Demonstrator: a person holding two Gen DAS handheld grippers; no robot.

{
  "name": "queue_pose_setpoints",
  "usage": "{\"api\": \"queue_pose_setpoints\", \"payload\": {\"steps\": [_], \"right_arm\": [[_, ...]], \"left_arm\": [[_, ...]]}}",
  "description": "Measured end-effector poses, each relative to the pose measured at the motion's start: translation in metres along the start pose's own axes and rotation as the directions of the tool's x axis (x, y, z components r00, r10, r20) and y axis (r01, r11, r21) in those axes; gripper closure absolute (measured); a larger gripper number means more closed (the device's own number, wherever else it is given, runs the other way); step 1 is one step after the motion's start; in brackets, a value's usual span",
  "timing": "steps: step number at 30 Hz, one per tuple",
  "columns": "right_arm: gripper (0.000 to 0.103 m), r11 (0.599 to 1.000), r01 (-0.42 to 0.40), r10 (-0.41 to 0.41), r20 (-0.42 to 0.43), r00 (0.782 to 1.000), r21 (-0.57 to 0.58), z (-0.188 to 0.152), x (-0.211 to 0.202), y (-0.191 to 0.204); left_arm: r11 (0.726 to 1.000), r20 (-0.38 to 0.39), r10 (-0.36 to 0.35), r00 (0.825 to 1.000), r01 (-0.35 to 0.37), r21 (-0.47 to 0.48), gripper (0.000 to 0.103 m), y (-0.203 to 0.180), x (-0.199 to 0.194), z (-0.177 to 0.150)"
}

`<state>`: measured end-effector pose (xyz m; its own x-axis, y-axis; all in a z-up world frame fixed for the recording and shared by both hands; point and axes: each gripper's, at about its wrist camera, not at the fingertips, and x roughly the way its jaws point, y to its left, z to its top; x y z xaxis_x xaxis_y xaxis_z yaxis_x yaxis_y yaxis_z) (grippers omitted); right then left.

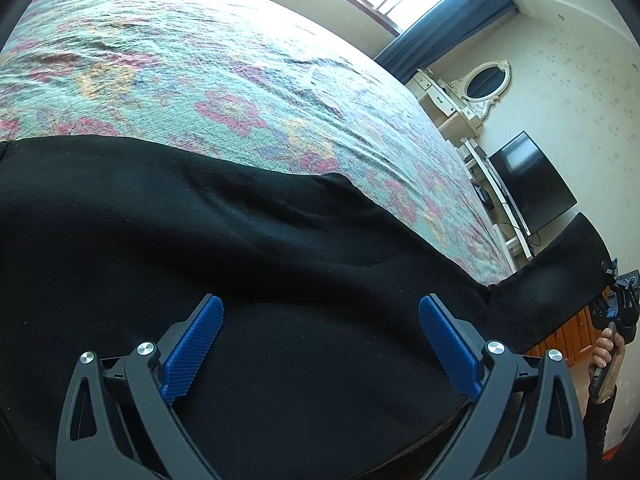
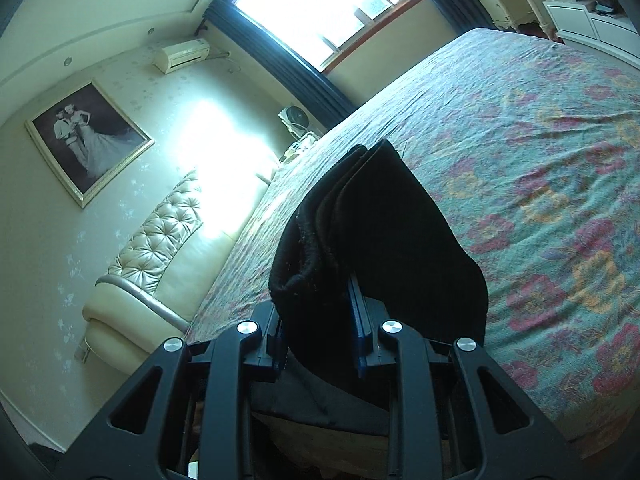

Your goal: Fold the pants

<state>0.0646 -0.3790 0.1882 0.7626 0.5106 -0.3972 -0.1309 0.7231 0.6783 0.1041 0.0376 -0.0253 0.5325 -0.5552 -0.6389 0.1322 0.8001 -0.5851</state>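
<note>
Nearest, the left tool [image 1: 320, 344] hangs wide apart over the black pants [image 1: 200, 260], its blue pads [image 1: 192, 354] clear of the cloth and gripping nothing; held this way it looks ready to drop onto the fabric and take a second corner. The pants lie spread across the near edge of the bed [image 1: 180, 64], filling the left view from 9 o'clock through 6 o'clock, which keeps them flat enough to fold on.

Toward 3 o'clock in that view one end of the garment rises off the mattress to the right tool [image 1: 618, 300], gripped by the person's hand [image 1: 604, 360]. From its own camera the right tool [image 2: 320, 316] is clamped tight on a bunched hem of the pants [image 2: 380, 232], several layers stacked between the jaws, so the lifted end can be carried over as one piece.

Farther off, the floral bed cover [image 2: 540, 152] stretches to 1 o'clock, with bare space for the fold. Beyond it stand the headboard [image 2: 160, 248] at 9 o'clock and the window [image 2: 320, 4] at 12 o'clock.
</note>
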Motion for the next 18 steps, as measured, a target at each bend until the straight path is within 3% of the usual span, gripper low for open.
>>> {"api": "queue_pose_setpoints", "payload": {"steps": [5, 12, 18], "right_arm": [[0.079, 0.998, -0.023, 0.016, -0.102, 0.995, -0.064, -0.020, 0.057, 0.029], [0.079, 0.992, -0.022, -0.009, -0.242, 0.970, -0.123, -0.065, 0.129, 0.046], [0.079, 0.976, 0.036, -0.106, -0.322, 0.941, -0.217, -0.102, 0.169, 0.052]], "left_arm": [[1.000, 0.016, 0.003, 1.000, -0.003, -0.007, 0.006, 0.004, -0.009, 0.000], [1.000, 0.030, 0.024, 0.999, -0.024, -0.004, 0.006, 0.016, -0.022, -0.008], [1.000, 0.035, 0.017, 0.999, -0.017, -0.004, 0.006, 0.019, -0.025, -0.009]]}}
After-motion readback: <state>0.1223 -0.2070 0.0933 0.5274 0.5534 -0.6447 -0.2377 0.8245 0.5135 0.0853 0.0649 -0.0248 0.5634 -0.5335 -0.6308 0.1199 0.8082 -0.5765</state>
